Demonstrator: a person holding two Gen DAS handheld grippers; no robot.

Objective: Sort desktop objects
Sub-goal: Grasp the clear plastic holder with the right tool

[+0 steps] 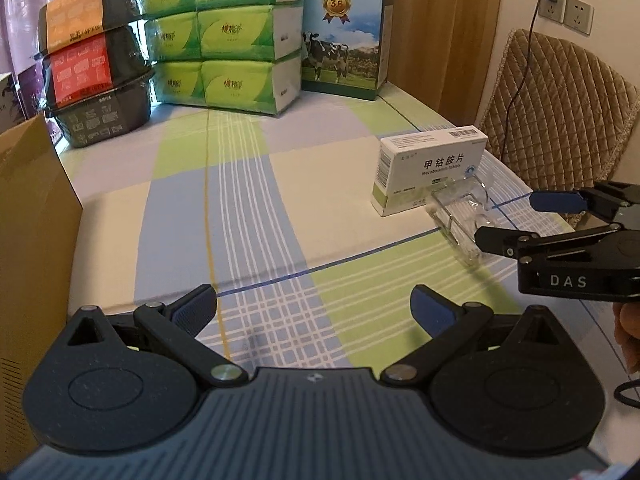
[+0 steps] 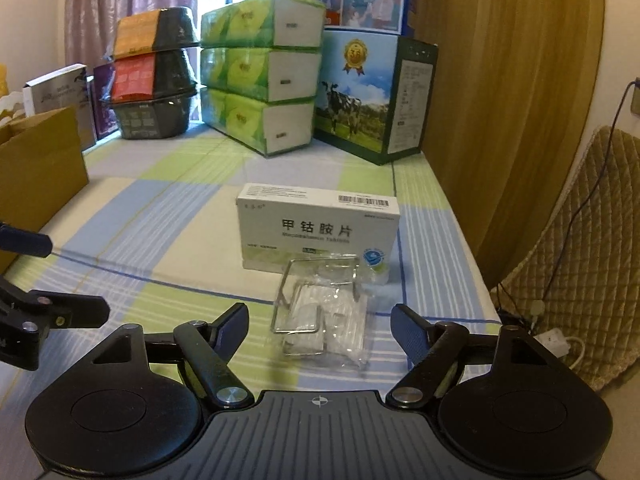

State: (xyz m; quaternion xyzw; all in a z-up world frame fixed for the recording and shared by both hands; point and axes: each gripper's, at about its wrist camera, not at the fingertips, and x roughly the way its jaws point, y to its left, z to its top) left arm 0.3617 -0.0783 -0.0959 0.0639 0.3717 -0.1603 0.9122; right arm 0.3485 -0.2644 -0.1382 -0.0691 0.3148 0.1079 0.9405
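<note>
A white medicine box (image 2: 318,226) with green trim stands on the checked tablecloth (image 2: 160,216); the left wrist view shows the same medicine box (image 1: 430,168) toward the right. Leaning against its front lies a clear plastic packet (image 2: 328,312) holding a metal wire frame; this packet (image 1: 460,220) appears in the left wrist view too. My right gripper (image 2: 320,328) hovers open just short of the packet, fingers either side of it, touching nothing. The right gripper (image 1: 516,216) enters the left wrist view from the right. My left gripper (image 1: 314,308) is open over bare cloth, empty.
At the back stand stacked green tissue packs (image 1: 224,36), stacked dark bowls (image 1: 96,68) with orange and red labels, and a milk carton box (image 1: 344,36) with a cow picture. A cardboard box (image 1: 32,216) sits left. A quilted chair (image 1: 560,108) stands off the table's right edge.
</note>
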